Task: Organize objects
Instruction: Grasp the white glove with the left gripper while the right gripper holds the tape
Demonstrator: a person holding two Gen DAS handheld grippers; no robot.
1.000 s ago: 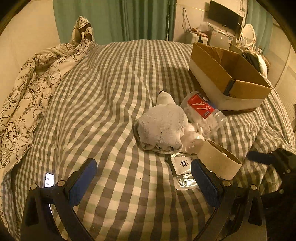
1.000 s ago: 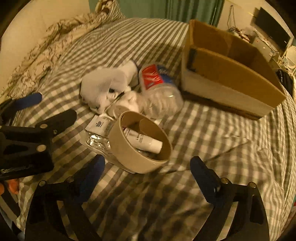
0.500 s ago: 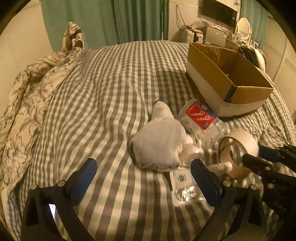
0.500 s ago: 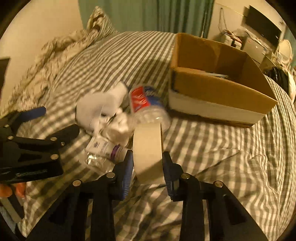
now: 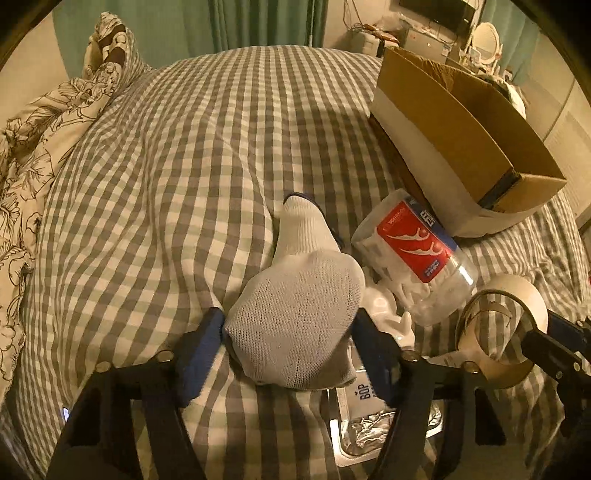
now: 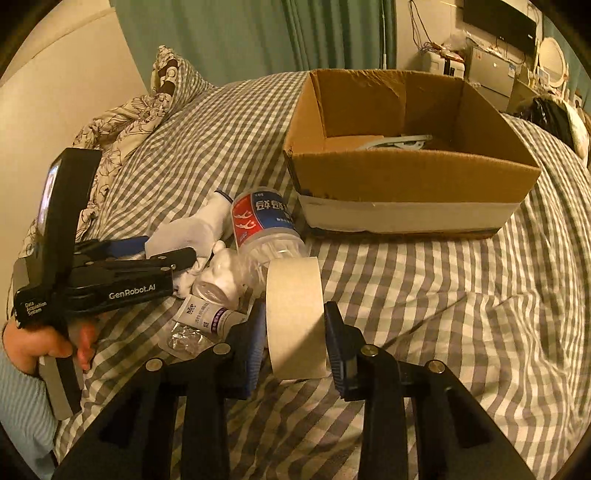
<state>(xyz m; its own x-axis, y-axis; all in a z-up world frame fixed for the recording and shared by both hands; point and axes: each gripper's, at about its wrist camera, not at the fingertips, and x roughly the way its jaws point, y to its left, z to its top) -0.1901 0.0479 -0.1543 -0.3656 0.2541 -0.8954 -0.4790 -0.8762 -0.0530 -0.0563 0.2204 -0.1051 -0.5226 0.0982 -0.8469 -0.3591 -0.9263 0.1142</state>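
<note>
My left gripper point(image 5: 290, 343) is shut on a white sock point(image 5: 295, 314) lying on the checked bed. My right gripper point(image 6: 295, 332) is shut on a roll of beige tape point(image 6: 295, 314) and holds it above the bed; the roll also shows in the left wrist view point(image 5: 502, 325). A clear plastic jar with a red and blue label point(image 5: 413, 251) lies on its side next to the sock. A small white tube point(image 6: 210, 315) and a foil packet point(image 5: 369, 435) lie under the pile. An open cardboard box point(image 6: 406, 173) stands behind, to the right.
A floral duvet point(image 5: 33, 122) is bunched along the bed's left side. Green curtains point(image 6: 236, 33) hang behind the bed. A dresser with a TV and mirror point(image 6: 498, 44) stands at the far right. The box holds a pale flat object point(image 6: 395, 142).
My left gripper moved forward and closed on the sock. My right gripper closed on the tape roll, turned it upright and lifted it off the bed.
</note>
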